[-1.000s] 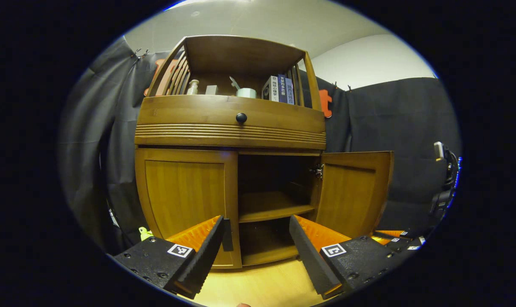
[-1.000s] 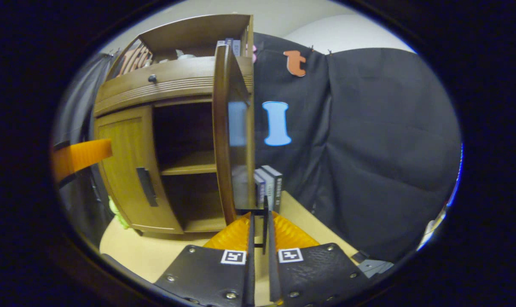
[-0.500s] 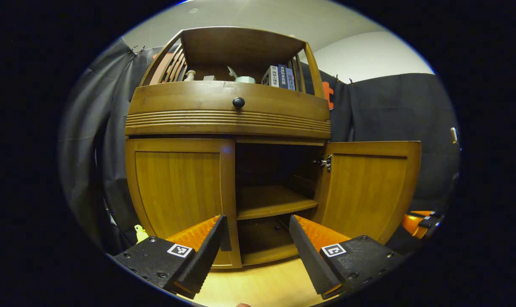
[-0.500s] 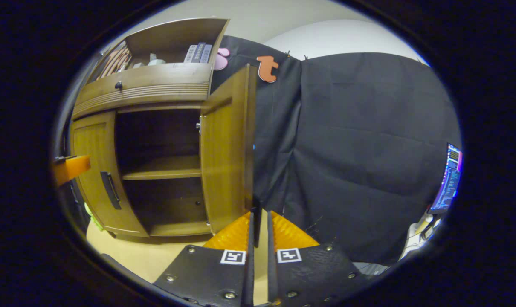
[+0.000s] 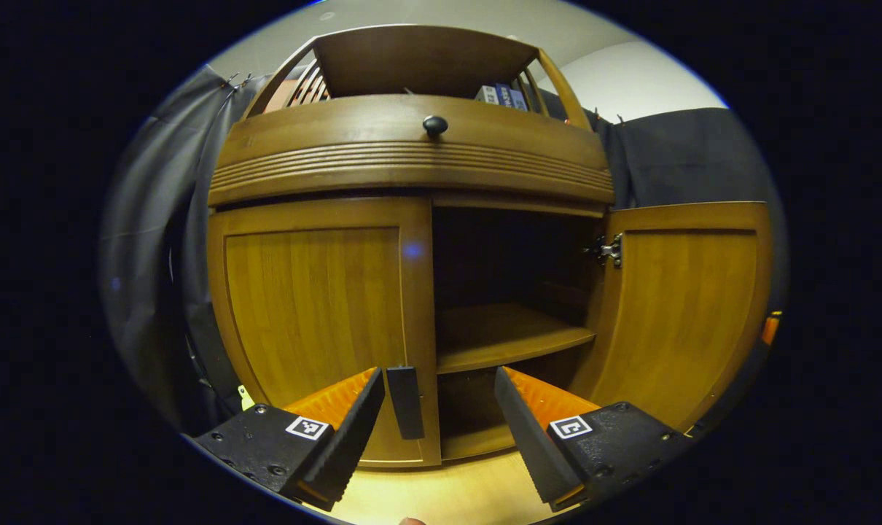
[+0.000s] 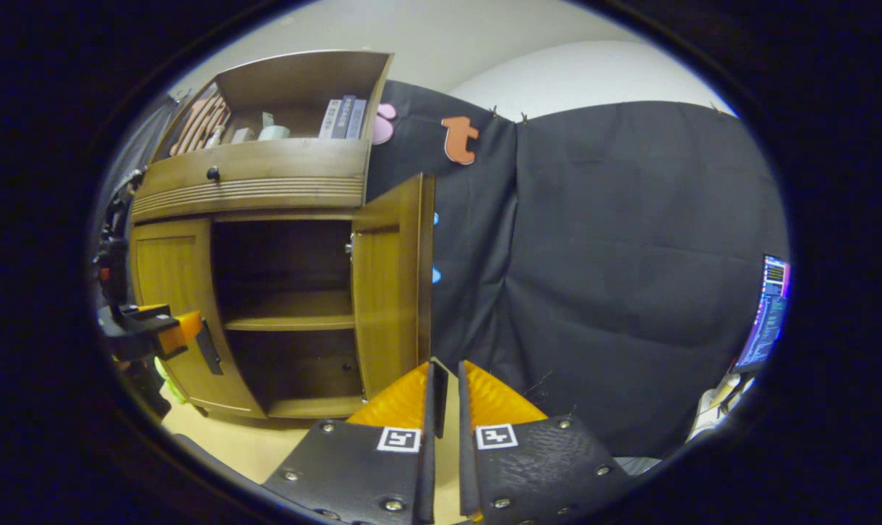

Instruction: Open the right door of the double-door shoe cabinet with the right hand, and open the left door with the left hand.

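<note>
The cabinet [image 5: 412,168] is brown wood on a pale floor [image 5: 441,496]. Its right door [image 5: 685,306] stands wide open, baring a dark inside with one bare shelf [image 5: 506,339]. The left door [image 5: 317,321] is closed, with a dark handle [image 5: 406,401] near its inner edge. The top shelf holds books [image 6: 342,118] and a cup [image 6: 273,133]. The left gripper [image 5: 439,397] gapes wide just before the handle. The right gripper [image 6: 446,386] is nearly closed, gripping nothing, beside the right door's edge

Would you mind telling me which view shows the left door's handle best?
The left gripper view: the left door's handle stands close and head-on, just inside the open left gripper. The right gripper view shows the same handle small, far off at an angle, with the left gripper just beside it.
</note>
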`<state>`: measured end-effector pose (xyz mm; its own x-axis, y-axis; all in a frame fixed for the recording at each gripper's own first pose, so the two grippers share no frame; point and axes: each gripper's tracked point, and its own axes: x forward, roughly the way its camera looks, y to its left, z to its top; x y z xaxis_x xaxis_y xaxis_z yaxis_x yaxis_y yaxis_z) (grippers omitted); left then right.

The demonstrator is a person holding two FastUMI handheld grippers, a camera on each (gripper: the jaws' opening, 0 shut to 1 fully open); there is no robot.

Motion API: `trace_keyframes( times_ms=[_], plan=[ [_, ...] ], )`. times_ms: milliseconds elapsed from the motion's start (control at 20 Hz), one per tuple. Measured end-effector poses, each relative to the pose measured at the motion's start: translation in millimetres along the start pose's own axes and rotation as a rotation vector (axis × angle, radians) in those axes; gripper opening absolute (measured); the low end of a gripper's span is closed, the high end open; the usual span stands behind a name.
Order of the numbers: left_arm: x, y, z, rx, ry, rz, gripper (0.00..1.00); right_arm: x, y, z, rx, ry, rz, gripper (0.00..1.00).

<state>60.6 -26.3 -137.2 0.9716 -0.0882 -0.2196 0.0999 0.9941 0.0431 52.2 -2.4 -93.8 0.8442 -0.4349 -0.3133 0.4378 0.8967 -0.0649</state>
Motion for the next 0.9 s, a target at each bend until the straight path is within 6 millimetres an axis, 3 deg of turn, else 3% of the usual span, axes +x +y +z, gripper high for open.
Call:
trace_keyframes(
  times_ms=[300, 500, 600, 700, 750, 900],
  plan=[
    [36, 16, -29, -0.04, 0.061, 0.052, 0.92, -1, 0, 6, 0.014, -0.033, -0.002, 0.13],
    [58, 21, -33, -0.043, 0.074, 0.059, 0.95, -9, 5, -1, 0.02, 0.01, 0.023, 0.13],
    [67, 23, -34, -0.042, 0.074, 0.056, 0.87, -11, 9, -2, 0.022, 0.02, 0.045, 0.17],
    [72, 25, -35, -0.037, 0.068, 0.068, 0.72, -13, 13, -3, 0.02, 0.019, 0.067, 0.18],
    [75, 27, -34, -0.037, 0.063, 0.077, 0.73, -13, 14, -2, 0.018, 0.015, 0.073, 0.22],
    [72, 39, -36, -0.062, 0.061, 0.116, 0.46, -13, 20, -1, 0.016, 0.01, 0.102, 0.22]
  ],
)
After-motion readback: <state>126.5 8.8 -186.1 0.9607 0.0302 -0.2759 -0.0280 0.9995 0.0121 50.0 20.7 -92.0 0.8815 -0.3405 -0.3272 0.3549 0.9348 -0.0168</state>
